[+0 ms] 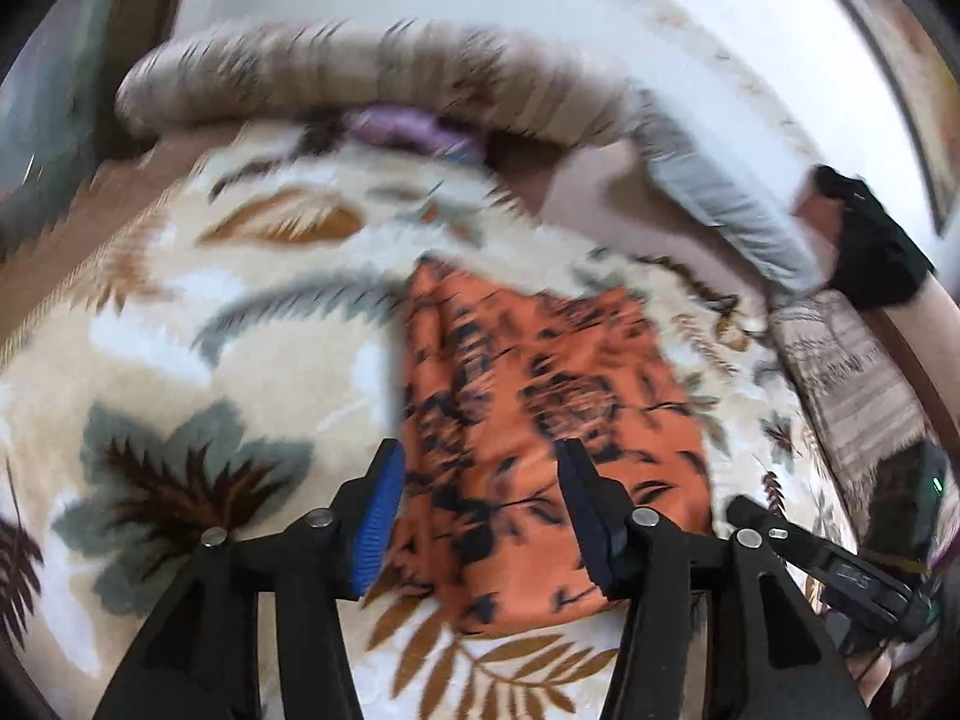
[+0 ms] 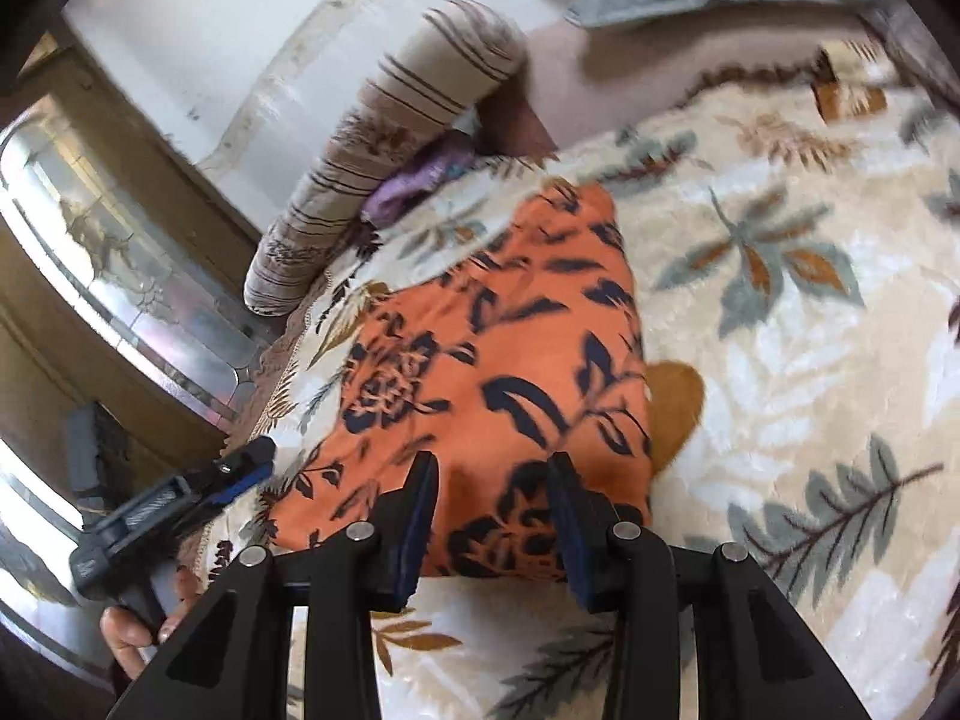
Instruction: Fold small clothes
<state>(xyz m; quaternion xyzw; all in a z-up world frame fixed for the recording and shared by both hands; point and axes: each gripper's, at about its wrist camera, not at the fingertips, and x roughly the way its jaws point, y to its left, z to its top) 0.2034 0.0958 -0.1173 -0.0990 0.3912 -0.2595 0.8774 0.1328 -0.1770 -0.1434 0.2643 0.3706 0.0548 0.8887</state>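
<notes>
An orange garment with a dark floral print [image 1: 540, 420] lies folded flat on a cream leaf-patterned blanket [image 1: 240, 360]. My left gripper [image 1: 480, 462] is open and empty, its jaws spread above the garment's near left part. In the right wrist view the same garment [image 2: 498, 348] lies ahead, and my right gripper [image 2: 495, 474] is open and empty over its near edge. The left gripper also shows in the right wrist view [image 2: 240, 468] at the lower left, beside the garment's corner. The right gripper shows in the left wrist view [image 1: 744, 510] at the lower right.
A striped bolster pillow [image 1: 360, 72] and a purple cloth [image 1: 408, 126] lie at the far end of the bed. A grey pillow [image 1: 720, 192] and a striped cloth [image 1: 852, 372] lie to the right. A mirrored cabinet [image 2: 120, 276] stands beside the bed.
</notes>
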